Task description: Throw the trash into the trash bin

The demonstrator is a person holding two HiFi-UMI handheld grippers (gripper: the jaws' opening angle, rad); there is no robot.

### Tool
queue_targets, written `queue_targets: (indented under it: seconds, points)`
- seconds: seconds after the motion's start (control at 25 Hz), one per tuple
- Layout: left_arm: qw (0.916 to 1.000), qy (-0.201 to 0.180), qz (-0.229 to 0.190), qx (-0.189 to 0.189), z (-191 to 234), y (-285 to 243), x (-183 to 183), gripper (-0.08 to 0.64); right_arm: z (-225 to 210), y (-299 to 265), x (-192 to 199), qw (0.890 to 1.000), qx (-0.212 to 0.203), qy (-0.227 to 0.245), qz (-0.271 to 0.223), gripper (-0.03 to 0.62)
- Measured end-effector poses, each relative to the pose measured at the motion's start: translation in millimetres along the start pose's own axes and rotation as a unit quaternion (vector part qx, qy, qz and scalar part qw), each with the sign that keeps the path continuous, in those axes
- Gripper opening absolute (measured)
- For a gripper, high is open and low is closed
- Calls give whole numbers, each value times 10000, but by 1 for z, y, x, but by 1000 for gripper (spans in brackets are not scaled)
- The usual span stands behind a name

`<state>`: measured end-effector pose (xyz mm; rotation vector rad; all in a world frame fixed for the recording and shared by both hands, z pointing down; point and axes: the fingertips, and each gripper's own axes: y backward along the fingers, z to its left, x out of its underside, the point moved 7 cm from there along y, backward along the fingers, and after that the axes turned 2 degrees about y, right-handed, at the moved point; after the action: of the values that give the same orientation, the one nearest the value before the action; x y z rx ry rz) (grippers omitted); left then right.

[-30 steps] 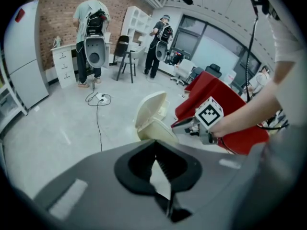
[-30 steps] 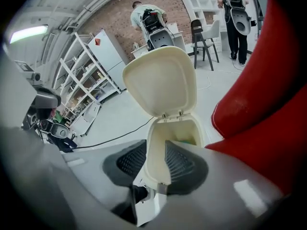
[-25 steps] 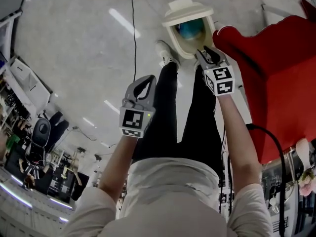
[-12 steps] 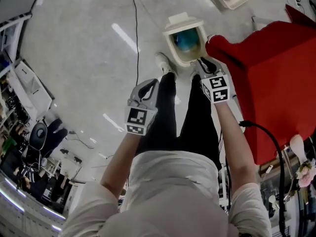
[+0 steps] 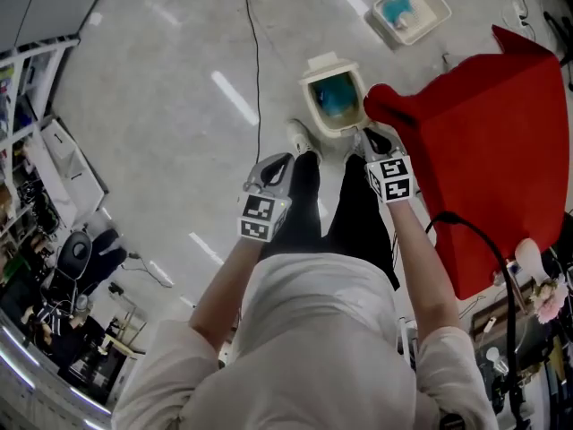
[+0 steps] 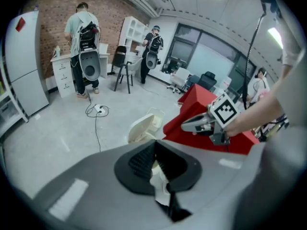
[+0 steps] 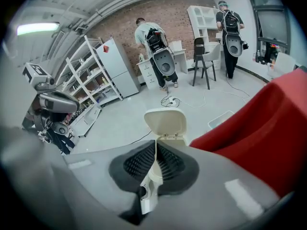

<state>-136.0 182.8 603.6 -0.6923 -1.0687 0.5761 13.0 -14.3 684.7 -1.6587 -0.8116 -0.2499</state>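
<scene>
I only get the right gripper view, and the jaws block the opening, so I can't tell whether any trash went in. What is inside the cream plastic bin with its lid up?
Observer: The head view looks down into the cream plastic bin. A blue lining fills it, but I can't pick out single pieces of trash.
Operator: And the white rectangular tray on the floor behind it, is anything in there?
Observer: Yes, the white rectangular tray holds something blue and a small pale item.
Operator: Is the left gripper carrying trash?
Observer: In its own view the left gripper has its pads together, with no trash that I can make out between them.
</scene>
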Motion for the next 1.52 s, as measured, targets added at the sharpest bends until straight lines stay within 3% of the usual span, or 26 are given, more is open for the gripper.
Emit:
queue_targets:
  seconds: [0.48, 1.0, 1.52]
  points:
    - [9999, -95, -132, 14, -19, 36, -30, 5, 18, 80, -36, 9987, -94, 330, -385, 2]
    - [9988, -60, -411, 255, -43, 96, -62, 5, 43, 166, -73, 9968, -102, 78, -788, 2]
    - [9978, -78, -584, 313, -62, 117, -63, 5, 49, 209, -72, 9939, -48, -45, -1101, 2]
